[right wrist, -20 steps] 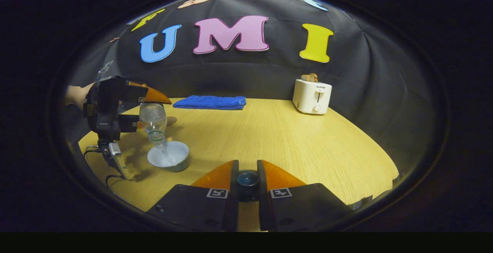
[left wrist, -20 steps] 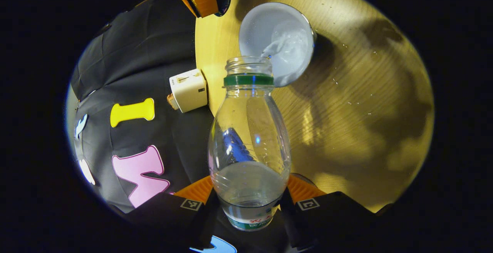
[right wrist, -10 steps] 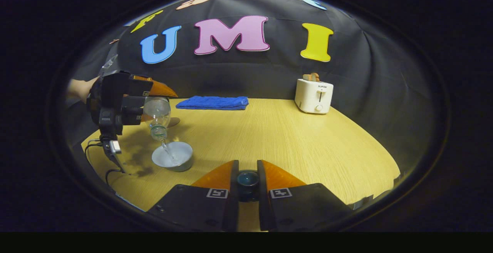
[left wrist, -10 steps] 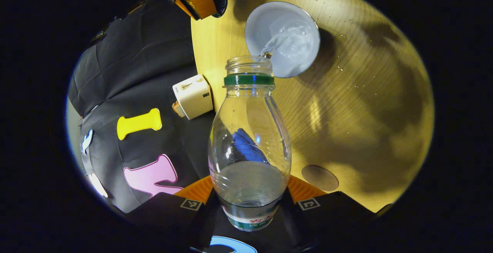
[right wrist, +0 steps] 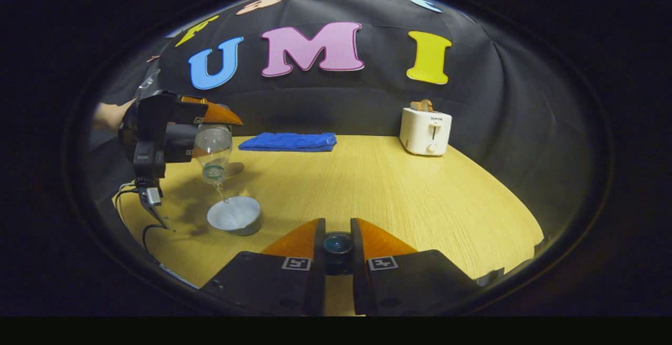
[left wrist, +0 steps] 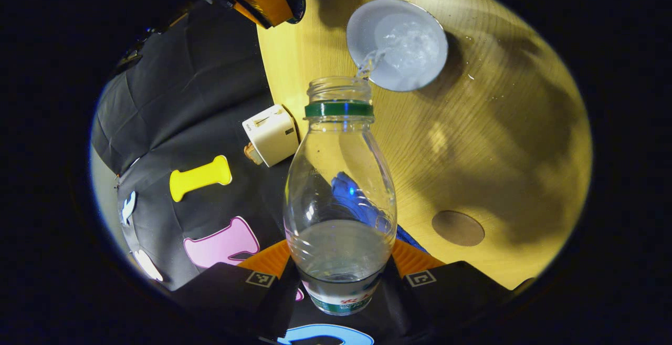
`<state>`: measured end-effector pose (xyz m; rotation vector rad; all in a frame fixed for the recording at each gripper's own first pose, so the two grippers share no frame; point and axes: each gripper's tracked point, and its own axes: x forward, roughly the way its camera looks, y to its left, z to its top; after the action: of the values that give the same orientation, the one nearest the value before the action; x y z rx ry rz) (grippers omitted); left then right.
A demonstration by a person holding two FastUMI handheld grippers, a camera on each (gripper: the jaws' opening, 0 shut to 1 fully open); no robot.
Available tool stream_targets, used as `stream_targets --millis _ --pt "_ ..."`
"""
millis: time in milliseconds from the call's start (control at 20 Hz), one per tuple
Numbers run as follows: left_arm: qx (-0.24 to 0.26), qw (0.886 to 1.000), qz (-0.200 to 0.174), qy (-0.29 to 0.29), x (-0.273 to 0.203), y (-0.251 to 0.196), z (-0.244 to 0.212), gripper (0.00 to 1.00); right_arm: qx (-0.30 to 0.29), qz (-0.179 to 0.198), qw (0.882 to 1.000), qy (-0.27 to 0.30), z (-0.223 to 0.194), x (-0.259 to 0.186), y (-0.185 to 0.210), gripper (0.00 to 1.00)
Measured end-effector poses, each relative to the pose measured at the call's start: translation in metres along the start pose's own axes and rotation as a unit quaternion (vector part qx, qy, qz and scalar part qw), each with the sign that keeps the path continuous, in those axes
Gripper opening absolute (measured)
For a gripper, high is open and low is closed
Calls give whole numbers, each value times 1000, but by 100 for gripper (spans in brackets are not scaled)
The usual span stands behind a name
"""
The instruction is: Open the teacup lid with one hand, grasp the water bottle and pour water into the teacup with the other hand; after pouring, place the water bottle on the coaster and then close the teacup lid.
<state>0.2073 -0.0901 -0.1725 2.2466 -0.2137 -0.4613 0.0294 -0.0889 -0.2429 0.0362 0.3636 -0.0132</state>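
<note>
Change vs earlier: bottle raised higher above cup; coaster now fully visible in left gripper view; lid knob unchanged in right gripper.
L gripper (left wrist: 340, 282): fingers clamped on both sides of bottle's lower body; seen at far left in right gripper view (right wrist: 210, 124), held by a hand (right wrist: 107, 116).
Water bottle (left wrist: 340, 187): clear, green neck ring, no cap, tipped mouth-down over cup; thin stream leaving mouth; part of the water remains inside.
Teacup (left wrist: 397, 44): open, on table, just below bottle mouth; stream lands inside, water churning. In right gripper view (right wrist: 234, 214) it sits left of centre, near front edge.
Coaster (left wrist: 458, 228): round, brown, flat on table, well apart from cup.
Towel (right wrist: 287, 141): blue, folded, back of table.
R gripper (right wrist: 337, 253): fingers pressed on lid knob (right wrist: 337, 243), lid held off cup, apart from it, to the right.
Toaster (right wrist: 425, 131): white, back right, bread in slot.
Table (right wrist: 399, 198): pale wood.
</note>
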Motion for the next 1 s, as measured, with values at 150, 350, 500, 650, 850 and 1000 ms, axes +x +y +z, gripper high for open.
stream_targets --millis 150,350,500,650,850,1000 --pt "5 1000 5 6 -3 4 0 75 -4 4 1000 1 1 -3 0 24" --pt "19 1000 17 -3 -3 12 3 75 -5 5 1000 2 1 -7 -2 29" --pt "36 999 26 -8 4 21 9 75 8 6 1000 7 -1 -7 -4 29" --pt "44 998 31 -14 10 25 10 74 14 9 1000 9 -1 -9 -1 24" --pt "61 998 29 -15 11 28 6 75 13 15 1000 11 2 -10 3 29" --pt "68 997 30 -20 10 33 6 75 17 15 1000 11 5 -8 3 19"
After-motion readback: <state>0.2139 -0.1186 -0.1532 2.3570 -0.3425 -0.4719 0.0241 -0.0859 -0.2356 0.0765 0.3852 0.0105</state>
